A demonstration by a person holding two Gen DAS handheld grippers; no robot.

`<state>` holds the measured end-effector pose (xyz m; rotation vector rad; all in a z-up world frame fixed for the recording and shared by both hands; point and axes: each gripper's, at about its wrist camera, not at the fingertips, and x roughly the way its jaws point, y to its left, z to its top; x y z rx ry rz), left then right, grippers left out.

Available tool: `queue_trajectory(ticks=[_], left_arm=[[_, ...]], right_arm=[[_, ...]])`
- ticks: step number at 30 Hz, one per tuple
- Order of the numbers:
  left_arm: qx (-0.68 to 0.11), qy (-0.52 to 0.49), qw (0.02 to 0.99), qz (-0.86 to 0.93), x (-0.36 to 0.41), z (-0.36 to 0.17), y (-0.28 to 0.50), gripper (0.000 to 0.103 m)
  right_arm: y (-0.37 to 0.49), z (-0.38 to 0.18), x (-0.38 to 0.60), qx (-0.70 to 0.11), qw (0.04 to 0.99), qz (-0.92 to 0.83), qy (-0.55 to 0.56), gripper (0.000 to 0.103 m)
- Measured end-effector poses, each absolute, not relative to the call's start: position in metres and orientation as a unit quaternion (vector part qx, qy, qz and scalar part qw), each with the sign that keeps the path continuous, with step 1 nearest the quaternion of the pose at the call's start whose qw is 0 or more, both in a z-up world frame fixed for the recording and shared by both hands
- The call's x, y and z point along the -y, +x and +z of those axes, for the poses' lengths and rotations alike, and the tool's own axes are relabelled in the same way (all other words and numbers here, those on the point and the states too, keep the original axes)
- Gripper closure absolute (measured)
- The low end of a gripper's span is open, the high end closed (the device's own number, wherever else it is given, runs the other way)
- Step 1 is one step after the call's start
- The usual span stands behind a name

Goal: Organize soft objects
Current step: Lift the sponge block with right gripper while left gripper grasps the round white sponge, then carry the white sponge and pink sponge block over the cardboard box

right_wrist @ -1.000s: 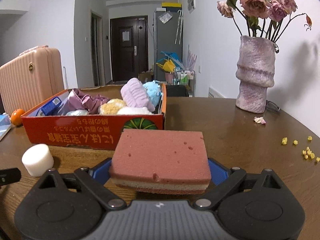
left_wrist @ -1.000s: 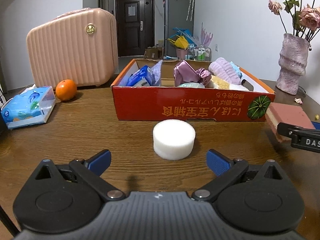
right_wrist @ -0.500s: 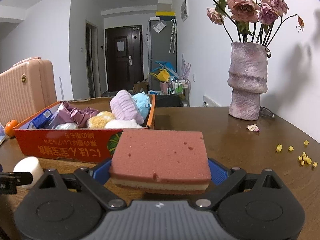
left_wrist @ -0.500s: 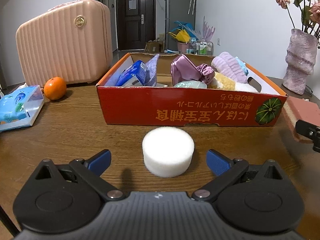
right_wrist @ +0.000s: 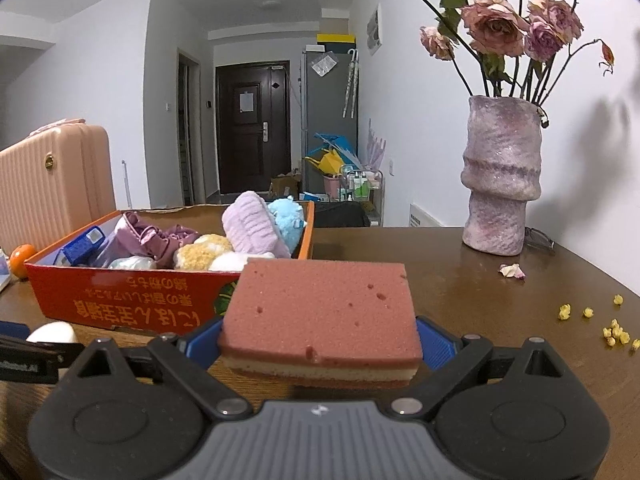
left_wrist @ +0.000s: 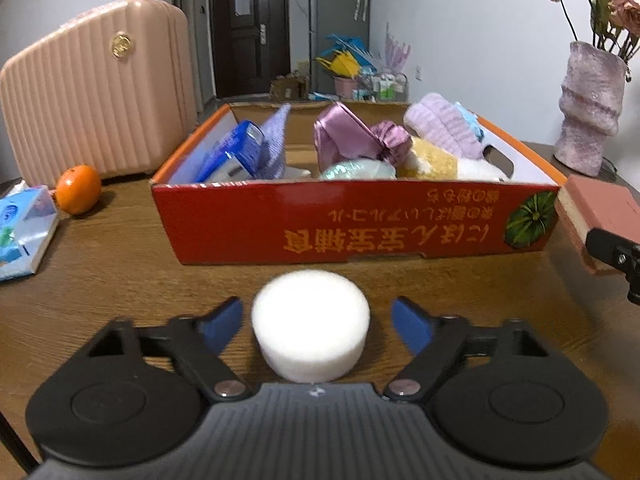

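Counter (left_wrist: 104,264), brown wood, carrying all items listed. Red cardboard box (left_wrist: 360,220), open-topped, already well stocked with soft goods: a lilac knitted piece (left_wrist: 444,128), purple satin scrunchies (left_wrist: 352,136), a yellow fluffy item (left_wrist: 428,158), a pale green piece low at the front, a blue fluffy one (right_wrist: 286,220) at the far right corner; most of the sorting appears done. Pink layered sponge (right_wrist: 320,312), rectangular, clamped between the closed fingers of the right gripper (right_wrist: 320,344), carried just outside the box's near right corner and not yet over the opening. White round foam puck (left_wrist: 310,328), sitting on the counter just before the box's front wall, bracketed by the left gripper (left_wrist: 316,320), whose fingers stand wide either side with a gap on each flank; contact is unlikely, though motion blur softens the edges. Remaining, by estimate: both sponge and puck must go into the box; no other loose soft item shows on the counter.
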<state>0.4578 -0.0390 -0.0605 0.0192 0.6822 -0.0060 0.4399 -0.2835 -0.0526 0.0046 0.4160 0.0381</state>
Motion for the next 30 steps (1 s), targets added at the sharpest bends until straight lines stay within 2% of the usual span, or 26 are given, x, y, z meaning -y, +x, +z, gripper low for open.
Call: queue_trajectory(ticks=[2, 30], left_arm=[[-0.344, 0.006, 0.939, -0.012, 0.039, -0.062, 0.459, 0.043], [-0.262, 0.001, 0.965, -0.020, 0.042, -0.031, 0.437, 0.044]], right_arm=[[0.440, -0.052, 0.282, -0.205, 0.979, 0.021, 0.001, 0.006], [0.424, -0.043, 0.264, -0.144, 0.989, 0.035, -0.012, 0.005]])
